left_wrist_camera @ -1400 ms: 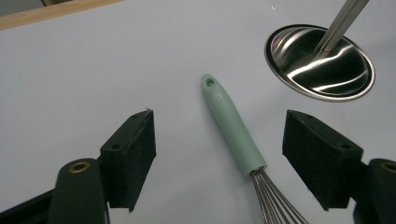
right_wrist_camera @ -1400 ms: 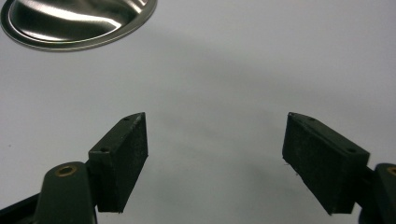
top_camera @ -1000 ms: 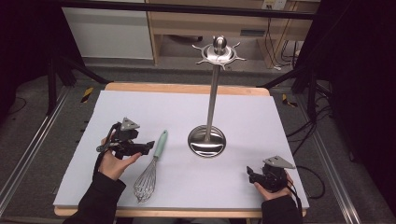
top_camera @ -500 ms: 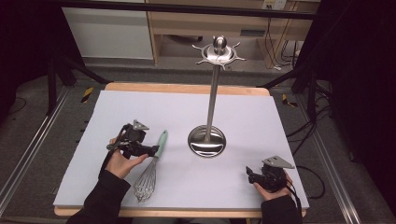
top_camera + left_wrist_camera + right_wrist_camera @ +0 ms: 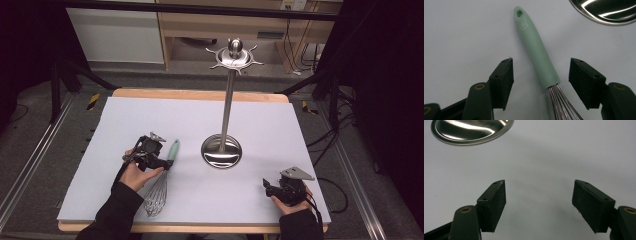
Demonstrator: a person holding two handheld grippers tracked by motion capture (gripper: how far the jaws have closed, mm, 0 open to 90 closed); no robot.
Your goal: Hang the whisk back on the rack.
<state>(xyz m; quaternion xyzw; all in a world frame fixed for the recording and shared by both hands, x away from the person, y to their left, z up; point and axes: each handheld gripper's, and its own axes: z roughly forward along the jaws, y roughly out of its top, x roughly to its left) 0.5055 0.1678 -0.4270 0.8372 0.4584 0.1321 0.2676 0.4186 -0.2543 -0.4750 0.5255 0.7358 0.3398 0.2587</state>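
Step in hand: we judge that we are bringing the left gripper down over the whisk to take it by its handle.
Whisk: it lies flat on the surface. In the left gripper view its mint handle runs up between our two jaws, and the wires start level with the pads.
Left jaws: they stand apart on both sides of the handle and have just been closing. A gap is on each side, so nothing is clamped yet.
Right gripper: it rests low, well apart from the whisk. Its jaws are apart with bare surface between them, though they too have just been closing.
How to do it well: we think the handle sits a little nearer to the right pad, so we should centre it first. Then we close on the thick lower part of the handle, not on the wires, which would bend and slip.
Stand: a steel pole with a round base and hooks on top. Its base is beyond our left jaws, to the upper right.
Surface: a pale sheet on a wooden board.
Room: dark, with black frame legs, cables on the floor and pale cabinets behind.
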